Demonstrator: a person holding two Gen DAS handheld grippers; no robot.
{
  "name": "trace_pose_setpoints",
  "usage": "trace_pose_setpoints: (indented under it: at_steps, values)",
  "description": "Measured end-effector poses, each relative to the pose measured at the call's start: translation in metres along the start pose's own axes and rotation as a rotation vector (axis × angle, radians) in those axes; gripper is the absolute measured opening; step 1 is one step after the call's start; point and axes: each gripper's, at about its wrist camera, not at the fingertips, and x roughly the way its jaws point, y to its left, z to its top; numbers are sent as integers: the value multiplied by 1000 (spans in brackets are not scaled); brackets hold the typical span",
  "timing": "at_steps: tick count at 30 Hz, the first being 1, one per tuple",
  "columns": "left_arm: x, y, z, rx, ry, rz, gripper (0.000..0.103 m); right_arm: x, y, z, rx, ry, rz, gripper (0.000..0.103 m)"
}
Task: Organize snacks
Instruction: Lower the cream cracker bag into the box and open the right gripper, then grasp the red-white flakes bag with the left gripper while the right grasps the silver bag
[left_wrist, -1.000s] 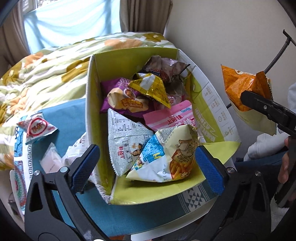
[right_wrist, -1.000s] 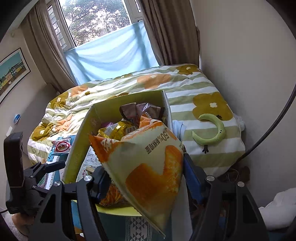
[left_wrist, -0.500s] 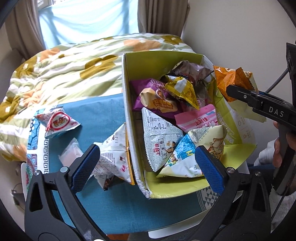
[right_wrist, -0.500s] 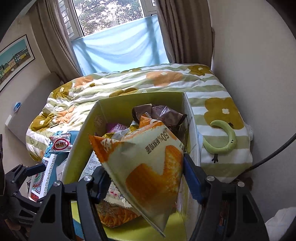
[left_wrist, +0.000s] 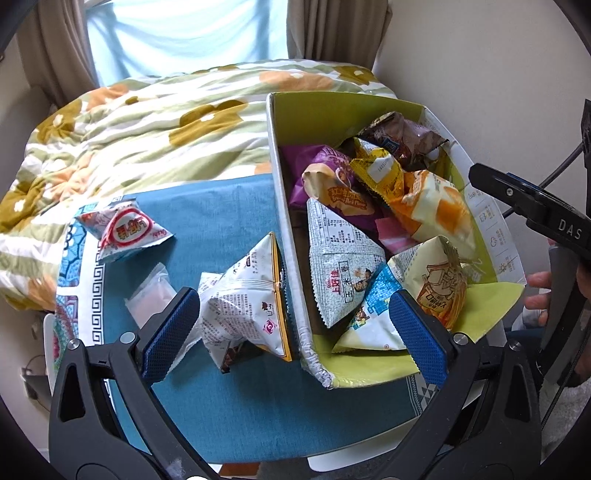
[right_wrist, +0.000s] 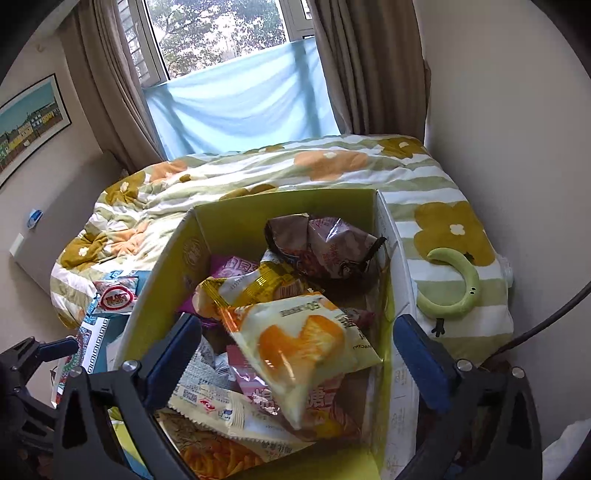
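Orange bag (right_wrist: 306, 354): it is seen lying loose in the box (left_wrist: 280, 192), on top of the other snacks, near the box's right wall. It is cream and orange, puffy, with writing on it. Its lower corner looks blurred in the right wrist view.
Change: half a second ago this bag was pinched in the right claw; now it has been let go.
Right claw (right_wrist: 295, 350): its blue pads are spread wide above the box, with nothing between them. In the left wrist view only one black finger (left_wrist: 524, 206) is seen, over the box's right rim.
Left claw (left_wrist: 295, 332): it is spread open and nothing is held. Its pads are seen on each side of the box's near left corner.
Hidden: a pink pack (left_wrist: 395, 236) is mostly covered by other bags. The bottom of the box cannot be seen.
Box: it is green inside, white outside, and packed with bags. It is set on the right side of the table.
White bag (left_wrist: 247, 295): it is leaned against the box's left wall, outside the box.
Red-and-white bag (left_wrist: 125, 230): it is laid near the table's far left corner.
Clear pack (left_wrist: 149, 295): it is partly cut off by the left claw's pad.
Blue cloth (left_wrist: 221, 206): the table is covered by it.
Bed (right_wrist: 258, 166): it is seen behind the table.
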Motion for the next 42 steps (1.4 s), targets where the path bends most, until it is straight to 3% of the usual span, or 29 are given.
trace_pose_setpoints:
  at_steps: [7,16,24,29,36,42]
  values:
    - [-14,9,-7,-16,-17,-1,102,-17,5,-4,-10,2,-7,103]
    - [-74,41,-29,-78,-114,44,102,-63,34,1,-57,-35,7,103]
    - [-113,94,-58,-184,-168,130,102,-83,73,-4,-114,-72,102,103]
    - [-116,133,-67,-228,-171,135,102,-74,106,-17,-117,-50,153,103]
    - [-101,189,-45,-177,-162,83,102,-48,165,-31,-110,-15,144,103]
    - [-73,236,-7,-75,-117,13,102,-18,214,-39,9,3,77,103]
